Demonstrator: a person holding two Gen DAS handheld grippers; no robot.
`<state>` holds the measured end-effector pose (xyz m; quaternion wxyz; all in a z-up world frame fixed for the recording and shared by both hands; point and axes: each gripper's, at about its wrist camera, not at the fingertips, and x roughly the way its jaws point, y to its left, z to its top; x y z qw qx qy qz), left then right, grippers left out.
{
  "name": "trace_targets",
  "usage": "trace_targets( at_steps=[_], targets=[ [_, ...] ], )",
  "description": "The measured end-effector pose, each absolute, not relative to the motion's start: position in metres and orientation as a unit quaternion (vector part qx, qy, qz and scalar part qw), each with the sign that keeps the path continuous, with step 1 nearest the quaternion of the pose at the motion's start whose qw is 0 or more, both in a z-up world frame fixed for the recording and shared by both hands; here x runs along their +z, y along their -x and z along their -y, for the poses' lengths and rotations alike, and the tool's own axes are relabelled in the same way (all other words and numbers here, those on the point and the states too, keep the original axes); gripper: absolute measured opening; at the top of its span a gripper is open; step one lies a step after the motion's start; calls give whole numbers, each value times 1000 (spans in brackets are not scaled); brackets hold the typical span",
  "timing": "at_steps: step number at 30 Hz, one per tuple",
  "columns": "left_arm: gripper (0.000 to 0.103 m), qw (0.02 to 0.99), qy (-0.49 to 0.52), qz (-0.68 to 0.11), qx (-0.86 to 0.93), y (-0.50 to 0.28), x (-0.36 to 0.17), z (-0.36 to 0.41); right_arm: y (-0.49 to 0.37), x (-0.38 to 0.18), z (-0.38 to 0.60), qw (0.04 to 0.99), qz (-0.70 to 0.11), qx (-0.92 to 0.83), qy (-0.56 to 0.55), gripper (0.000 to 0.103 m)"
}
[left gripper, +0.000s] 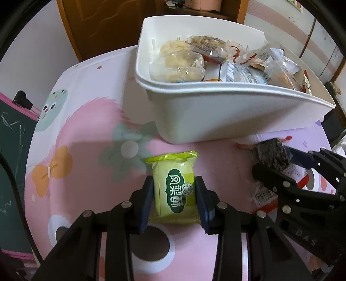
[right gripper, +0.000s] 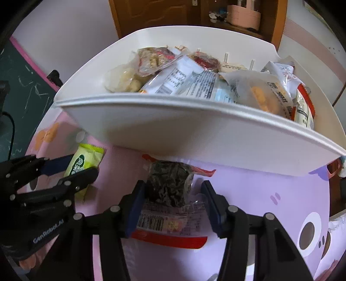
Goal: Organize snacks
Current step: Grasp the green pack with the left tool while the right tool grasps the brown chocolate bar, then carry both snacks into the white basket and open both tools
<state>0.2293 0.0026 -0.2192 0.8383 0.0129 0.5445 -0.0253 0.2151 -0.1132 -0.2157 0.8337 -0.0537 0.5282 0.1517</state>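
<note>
A lime-green snack packet (left gripper: 173,164) lies on the pink table cover, just in front of the white bin (left gripper: 216,112). My left gripper (left gripper: 174,182) is shut on it, both blue pads pressed against its sides. In the right wrist view a clear, red-edged packet with a dark block inside (right gripper: 168,181) lies between the fingers of my right gripper (right gripper: 173,186). The left pad touches it, while the right pad stands apart, so this gripper is open. The bin (right gripper: 173,129) holds several wrapped snacks. Each gripper shows in the other's view: the right gripper (left gripper: 274,161) and the left gripper (right gripper: 83,165).
The cartoon-printed table cover (left gripper: 86,129) spreads pink on the left and purple on the right (right gripper: 270,190). The bin wall rises close behind both packets. A green chalkboard (left gripper: 13,151) stands off the left edge, and a wooden door (right gripper: 151,13) is behind.
</note>
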Motion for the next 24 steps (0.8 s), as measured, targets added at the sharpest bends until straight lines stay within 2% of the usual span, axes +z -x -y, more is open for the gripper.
trace_targets(
  at_steps=[6,13,24],
  targets=[
    [36,846,-13,-531,-37,-202,-187,-6,-183,-184,120,840,-513,165,60,52],
    [36,864,-20,-499,-59,-169,-117,-5,-161,-123,139,865,-472,165,50,52],
    [36,916,-83,-384,-79,-155,39,27,-146,34,183,931,-335,138,30,53]
  ],
)
